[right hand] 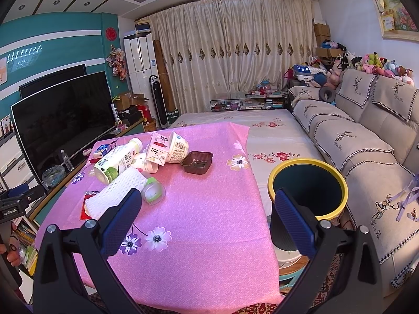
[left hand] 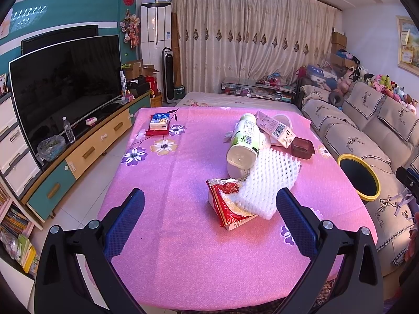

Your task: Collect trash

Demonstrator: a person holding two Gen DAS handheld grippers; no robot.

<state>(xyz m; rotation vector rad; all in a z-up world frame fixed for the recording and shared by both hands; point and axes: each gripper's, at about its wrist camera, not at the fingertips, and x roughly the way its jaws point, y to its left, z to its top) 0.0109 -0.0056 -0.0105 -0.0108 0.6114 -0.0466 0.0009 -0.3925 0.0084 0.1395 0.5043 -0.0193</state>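
Observation:
A heap of trash lies on the pink flowered tablecloth (left hand: 183, 183): a red snack wrapper (left hand: 227, 204), white foam fruit netting (left hand: 262, 180), a green-and-white bottle (left hand: 243, 141) on its side, a milk carton (left hand: 275, 128) and a brown plastic tray (left hand: 302, 147). My left gripper (left hand: 209, 201) stands open, just short of the wrapper and netting. My right gripper (right hand: 208, 204) is open and empty above the cloth, between the netting (right hand: 115, 196) and the yellow-rimmed bin (right hand: 309, 185). A small clear cup (right hand: 154, 191) lies by the netting.
The bin (left hand: 358, 176) stands off the table's right edge, in front of a beige sofa (right hand: 366, 141). A tissue pack (left hand: 159, 123) lies at the far left of the cloth. A TV (left hand: 65, 89) on a low cabinet runs along the left.

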